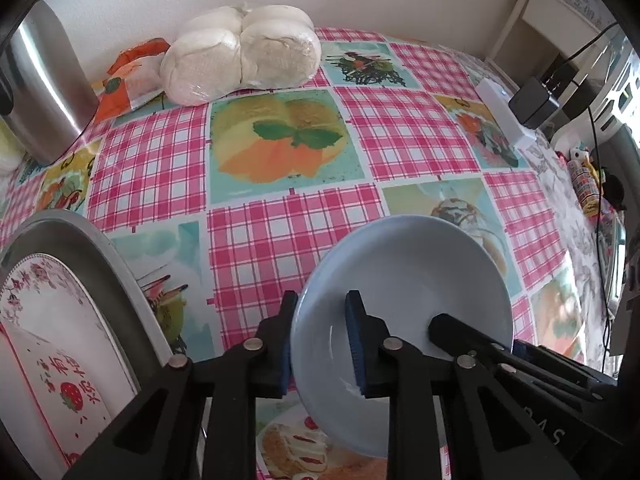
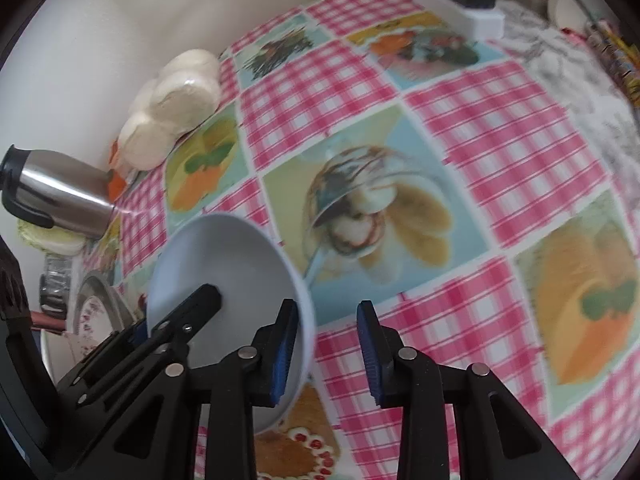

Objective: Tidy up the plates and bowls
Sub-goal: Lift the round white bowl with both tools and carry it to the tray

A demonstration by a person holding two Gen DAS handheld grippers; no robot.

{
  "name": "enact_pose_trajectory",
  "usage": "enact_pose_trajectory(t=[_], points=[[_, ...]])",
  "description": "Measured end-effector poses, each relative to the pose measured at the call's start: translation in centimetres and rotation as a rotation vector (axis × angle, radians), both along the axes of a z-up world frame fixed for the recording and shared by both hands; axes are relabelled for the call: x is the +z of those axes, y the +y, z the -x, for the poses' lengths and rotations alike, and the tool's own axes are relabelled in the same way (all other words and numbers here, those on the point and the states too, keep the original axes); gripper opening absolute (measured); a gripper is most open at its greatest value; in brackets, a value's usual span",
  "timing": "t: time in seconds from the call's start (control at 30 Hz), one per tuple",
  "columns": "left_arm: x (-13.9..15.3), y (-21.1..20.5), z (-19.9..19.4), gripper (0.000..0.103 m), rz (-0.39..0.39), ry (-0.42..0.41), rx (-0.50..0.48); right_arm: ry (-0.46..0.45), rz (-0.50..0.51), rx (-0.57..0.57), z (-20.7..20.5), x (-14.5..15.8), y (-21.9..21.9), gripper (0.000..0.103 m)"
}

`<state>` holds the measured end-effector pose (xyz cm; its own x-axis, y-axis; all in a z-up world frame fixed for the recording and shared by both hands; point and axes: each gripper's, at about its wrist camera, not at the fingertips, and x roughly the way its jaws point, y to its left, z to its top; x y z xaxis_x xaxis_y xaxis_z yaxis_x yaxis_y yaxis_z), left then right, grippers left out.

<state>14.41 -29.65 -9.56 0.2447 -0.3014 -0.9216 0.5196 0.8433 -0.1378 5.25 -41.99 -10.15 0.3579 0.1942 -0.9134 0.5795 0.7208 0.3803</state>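
Taking the pale blue bowl [image 1: 404, 300] as the landmark and reading from the left: far to its left in the left wrist view a steel tray [image 1: 116, 272] holds a white plate with pink flowers and a strawberry print [image 1: 60, 340]; behind that, further left, stands a steel kettle [image 1: 44, 84], with an orange-and-white packet [image 1: 136, 68] and a wrapped bag of white buns [image 1: 244, 52] against the wall beyond the bowl; the bowl itself is tilted above the pink checked tablecloth [image 1: 260, 248], its rim pinched between the blue pads of the left gripper [image 1: 322, 340], one finger outside the wall and one inside; just right of that, the right gripper's finger [image 1: 460, 330] reaches into the bowl from the far side; to the bowl's right, well apart, lie a white power strip [image 1: 506, 114] and a black adapter [image 1: 534, 100]. In the right wrist view the bowl [image 2: 224, 280] sits left of centre, the left gripper's finger [image 2: 200, 304] inside it; the right gripper [image 2: 328, 348] has its jaws apart, the left pad [image 2: 286, 352] touching the bowl's outer rim and the right pad over bare cloth.
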Motion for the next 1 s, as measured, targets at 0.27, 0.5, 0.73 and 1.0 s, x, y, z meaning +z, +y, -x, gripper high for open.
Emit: enact_pose_trajectory(t=[0.27,0.5,0.73,1.0], points=[[0.2,0.1,-0.2,0.022,0.033,0.018,0.008,-0.021,-0.024,0.019,-0.4,-0.1,0.6,0.019],[1.5,0.2,0.0,0.022,0.062,0.002,0.012,-0.03,-0.029,0.009,-0.1,0.6,0.3,0.019],[5.8,1.7,0.1,0.022,0.14,-0.062,0.03,-0.105,0.008,0.012,0.0,4.5,0.4,0.019],[10.5,4.7,0.4,0.022,0.202,-0.123,0.071,-0.214,0.052,0.024,-0.1,10.2,2.0,0.019]])
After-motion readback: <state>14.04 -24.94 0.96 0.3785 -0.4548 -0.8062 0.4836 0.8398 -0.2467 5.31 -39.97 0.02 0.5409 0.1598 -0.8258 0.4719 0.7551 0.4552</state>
